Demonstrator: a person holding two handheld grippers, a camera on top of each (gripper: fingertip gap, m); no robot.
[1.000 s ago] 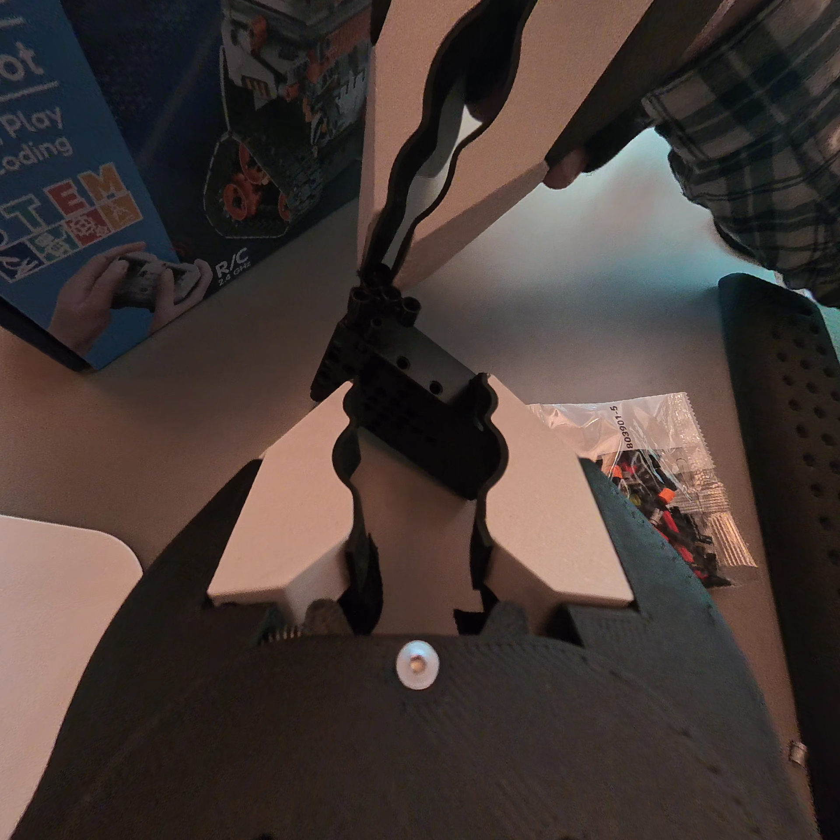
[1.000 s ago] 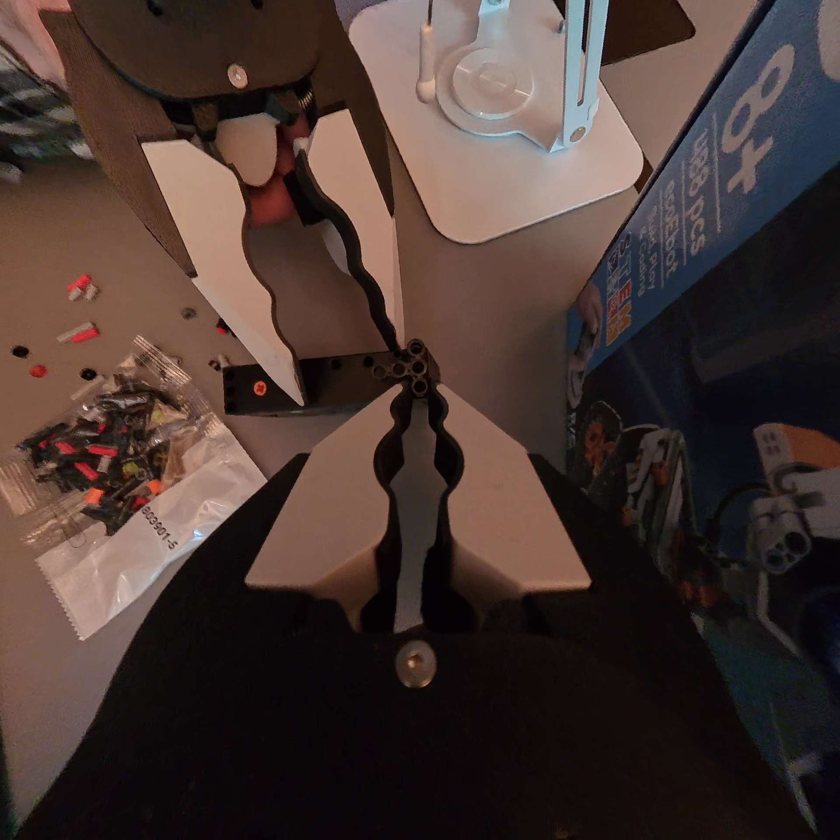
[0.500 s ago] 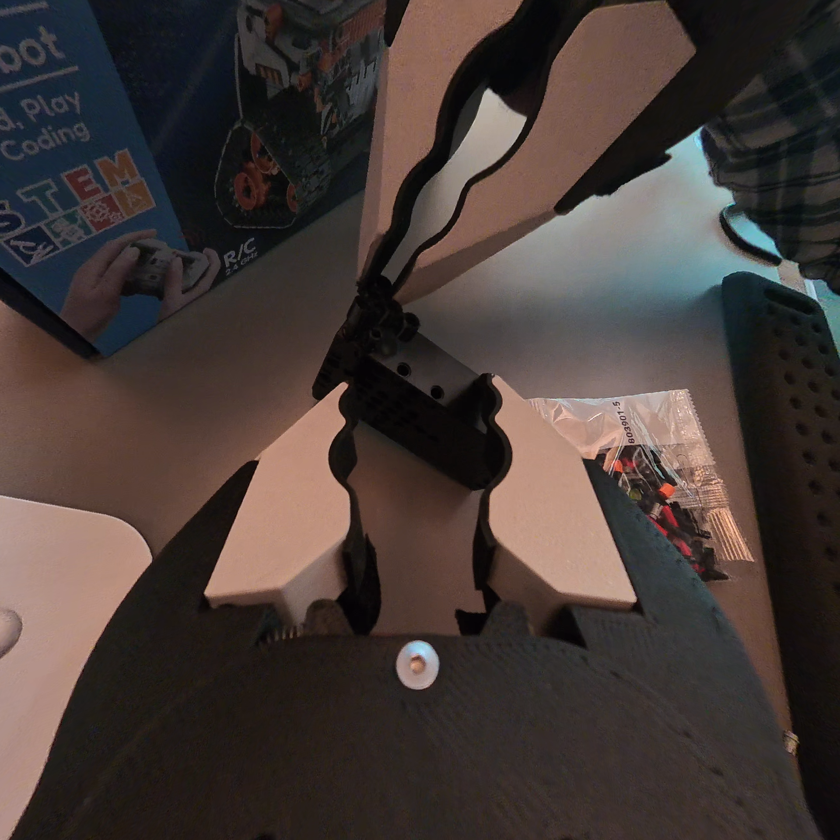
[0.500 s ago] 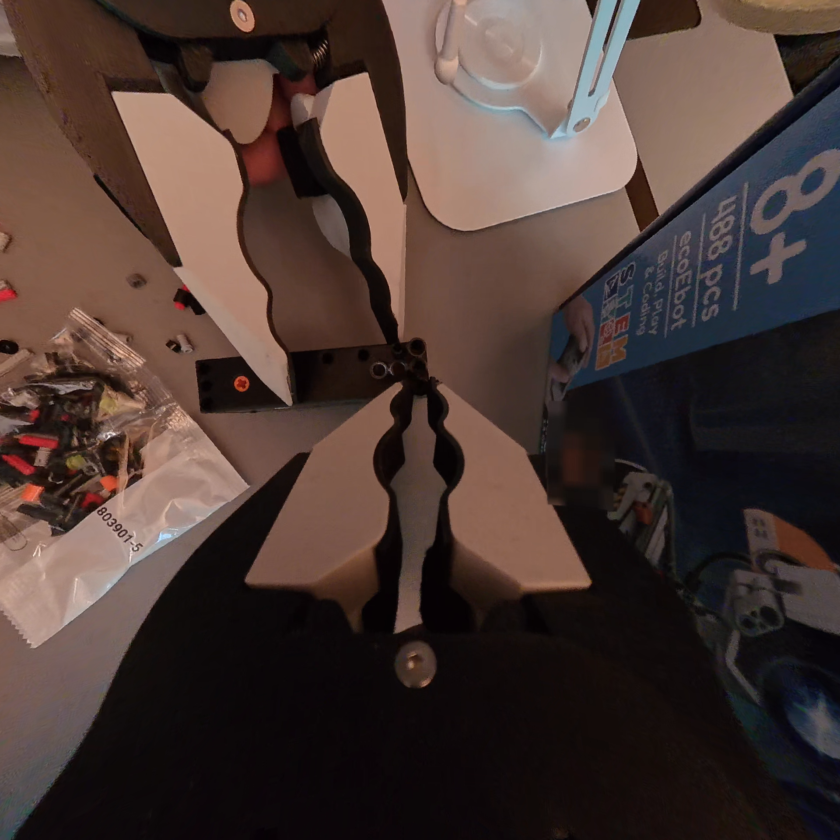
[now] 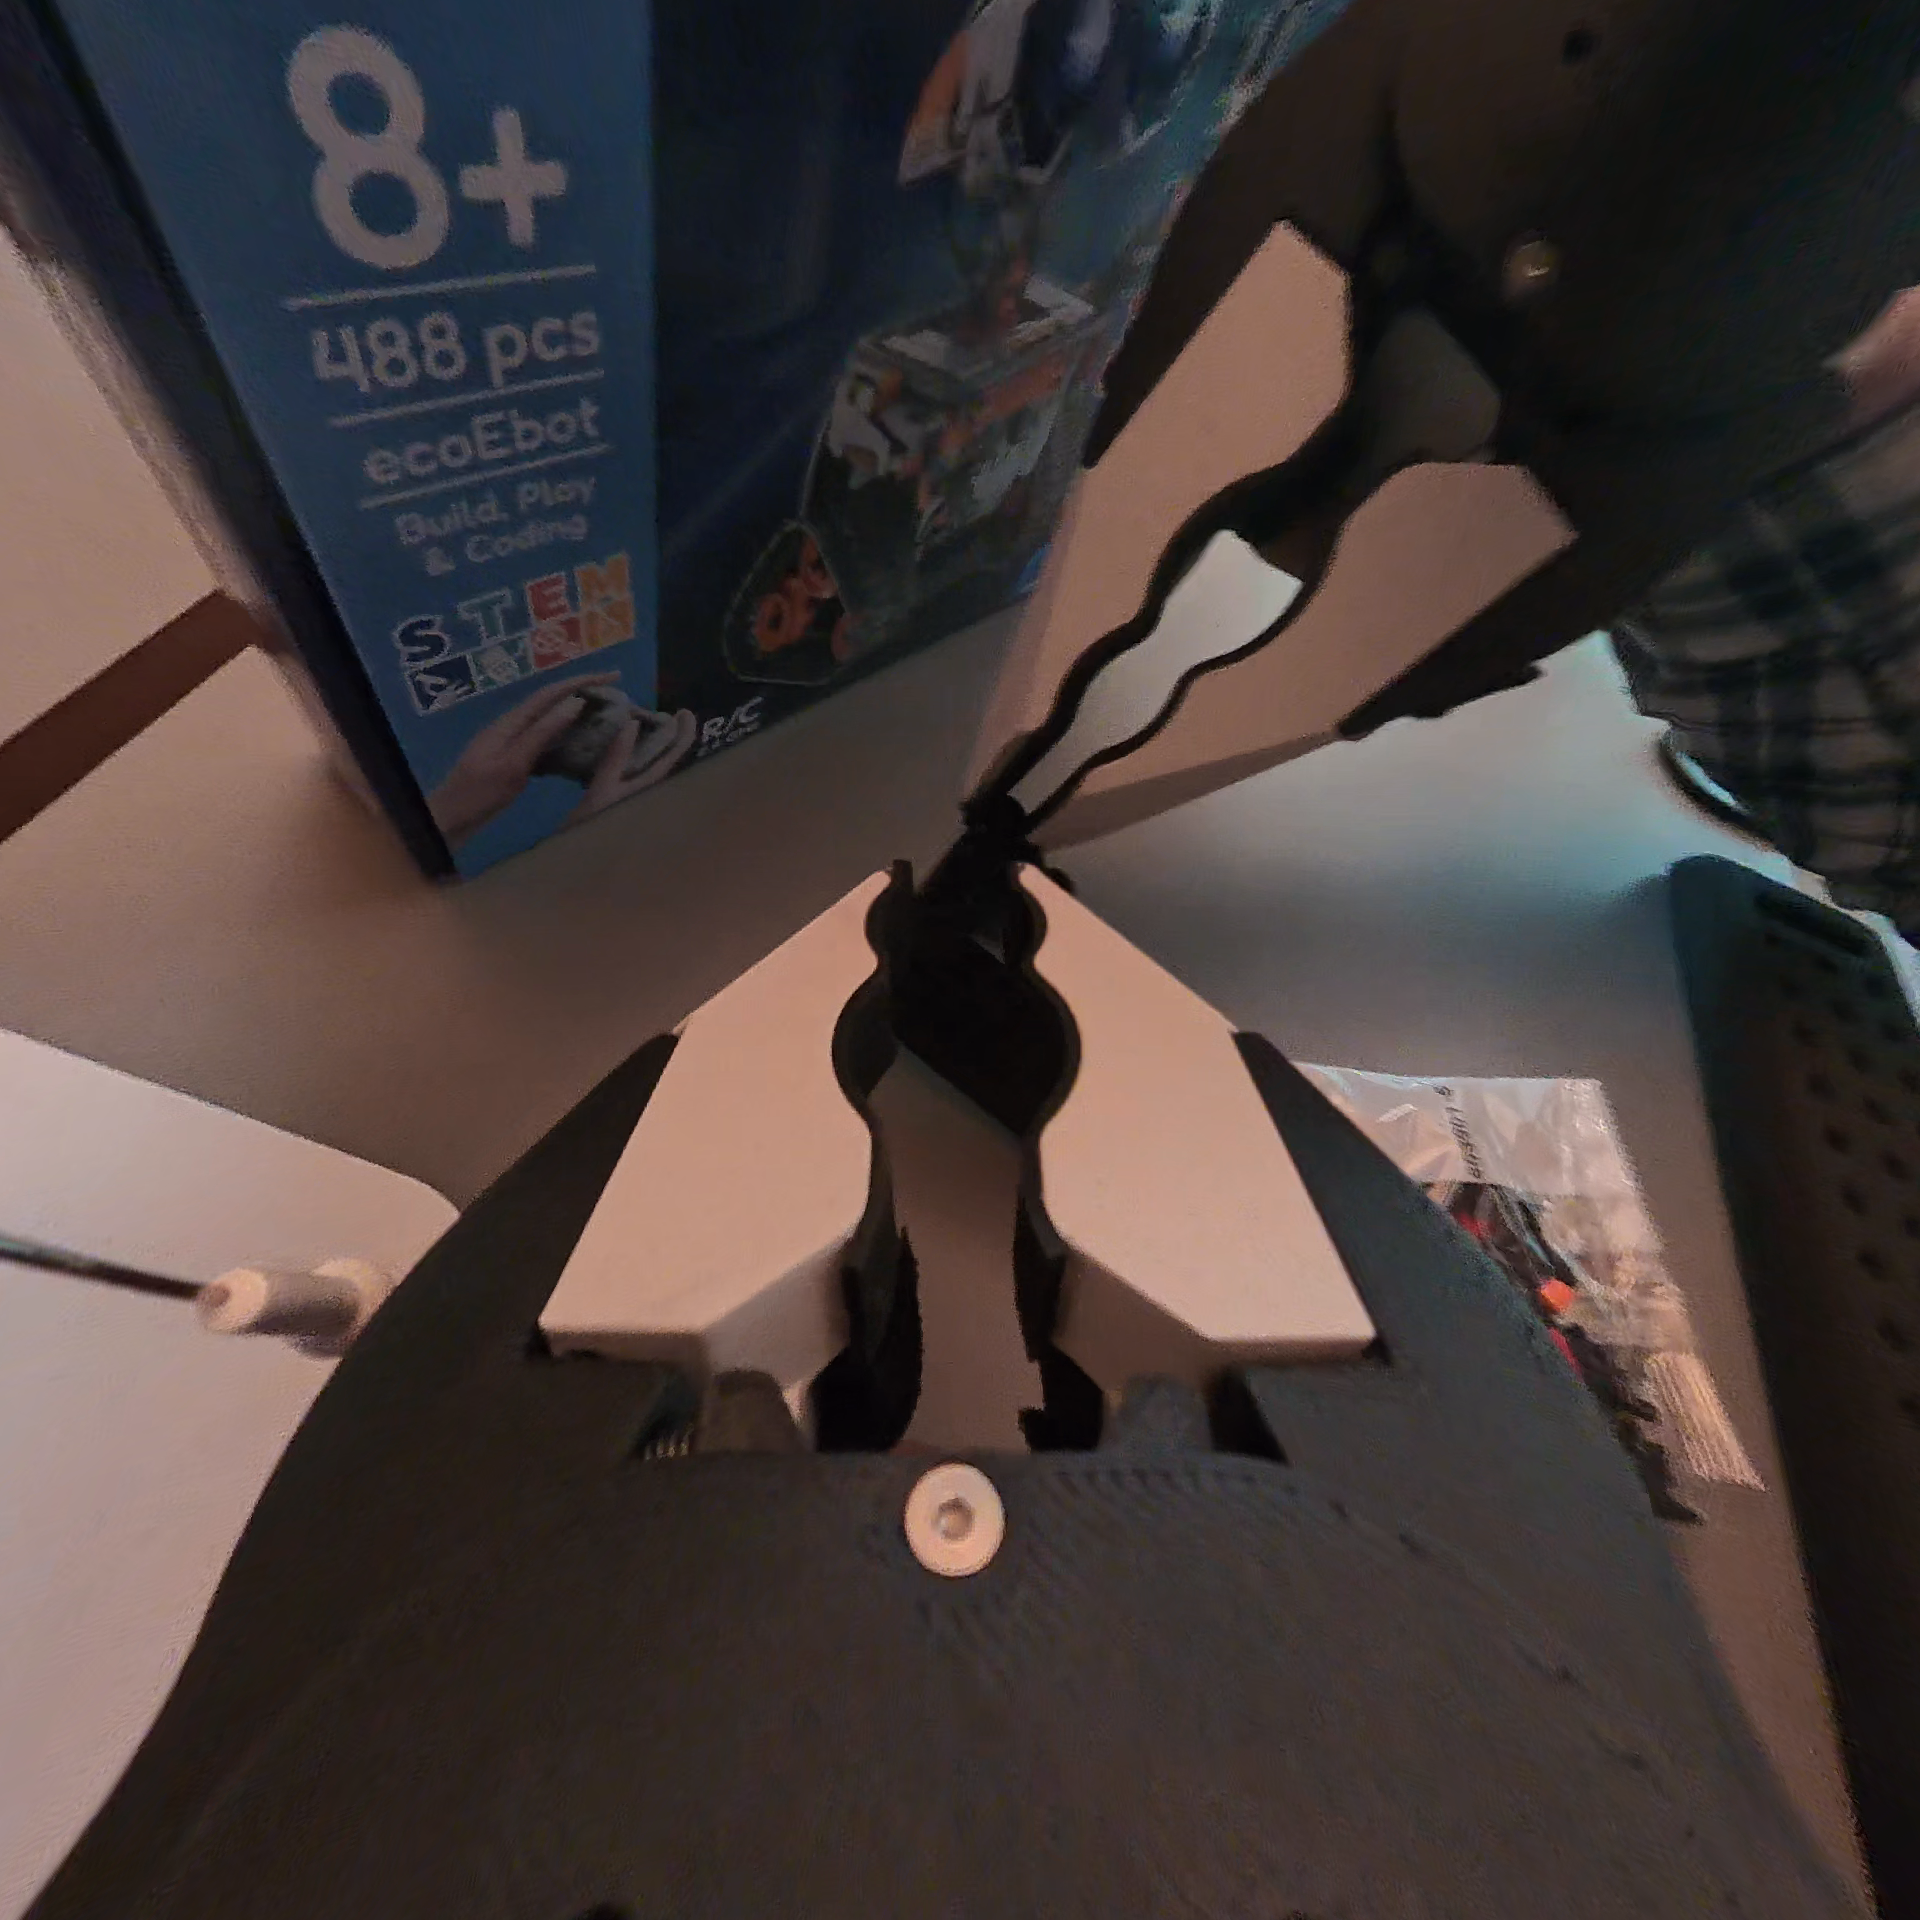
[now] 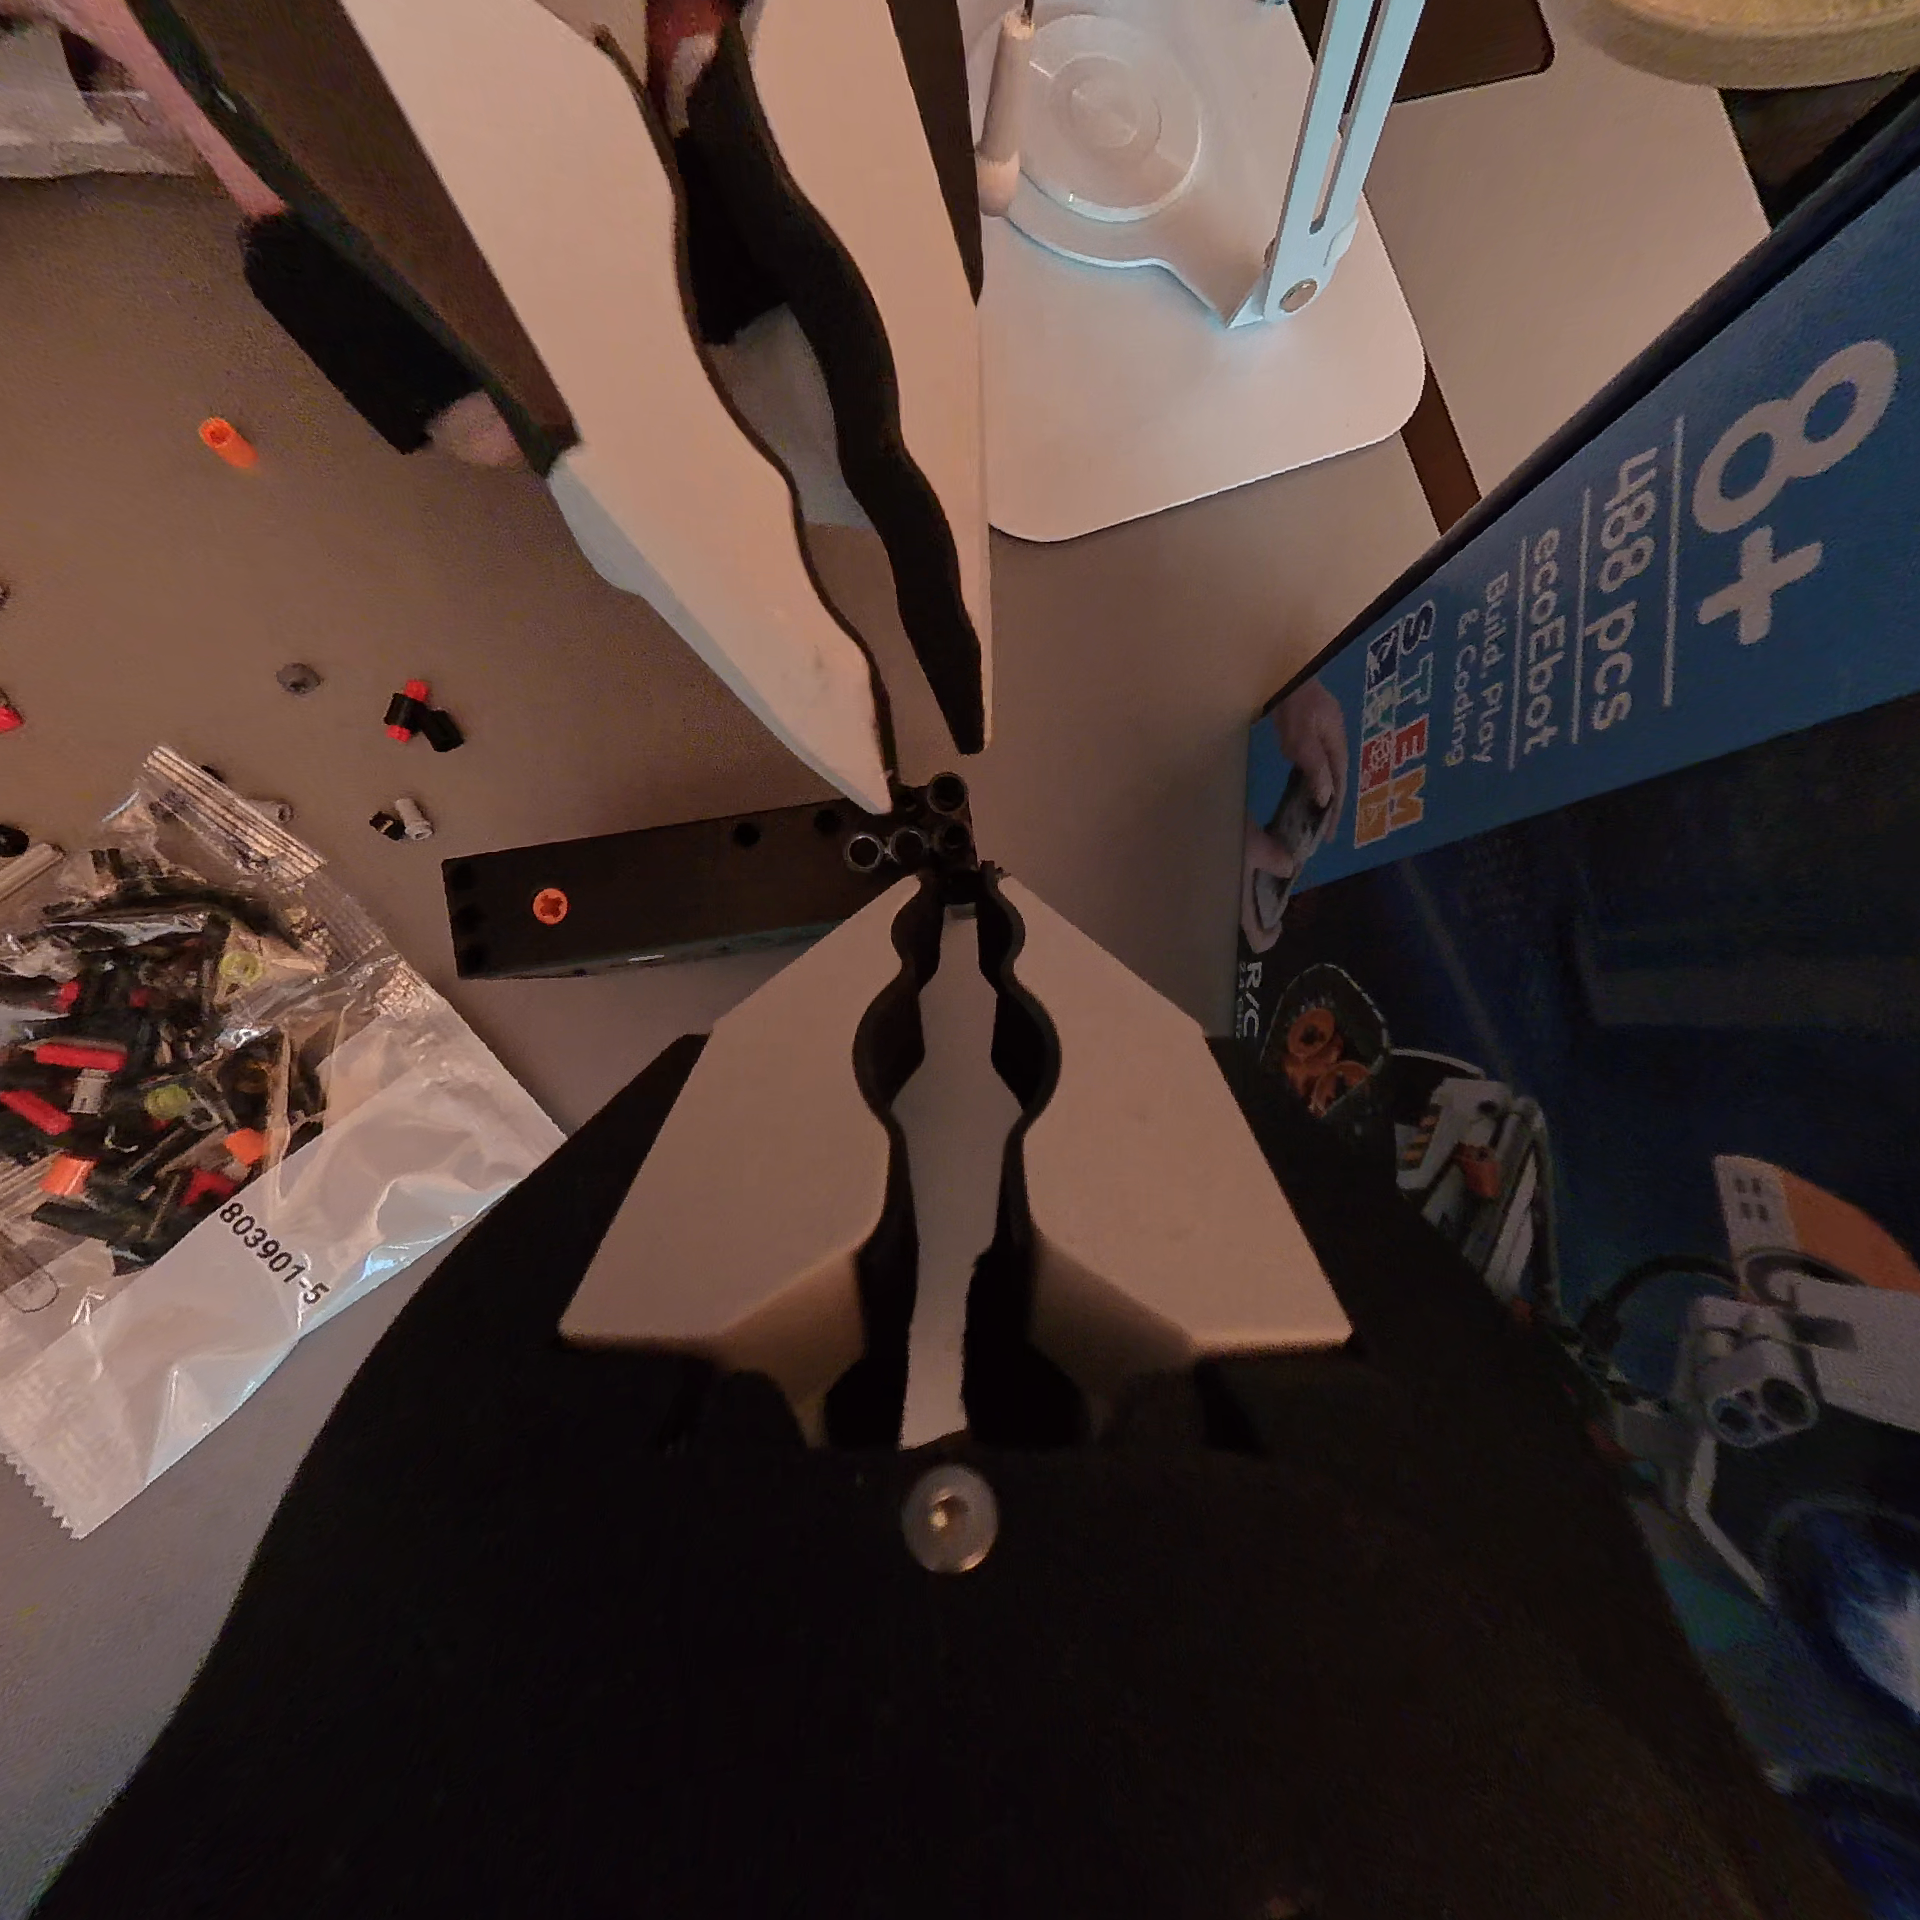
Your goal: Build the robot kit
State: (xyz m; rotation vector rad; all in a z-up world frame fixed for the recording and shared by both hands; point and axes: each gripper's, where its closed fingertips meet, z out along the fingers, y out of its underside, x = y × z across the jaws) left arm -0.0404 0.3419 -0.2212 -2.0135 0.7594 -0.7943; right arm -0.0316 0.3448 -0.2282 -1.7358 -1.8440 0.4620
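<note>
Long black plastic building-block beam (image 6: 665,904) held between two hand-held grippers above the grey worktop (image 6: 582,644).
Left hand-held gripper (image 5: 961,914) clamped the beam; right hand-held gripper (image 6: 956,899) pinched a small black connector piece (image 6: 920,826) at its end, beside a blue cardboard toy box (image 6: 1621,665).

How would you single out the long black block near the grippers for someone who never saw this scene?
Start at the big blue box standing on the table's right side. Left of it, where both grippers' tips meet, a long black block extends toward the clear parts bag. It alone bears an orange pin on its face.
</note>
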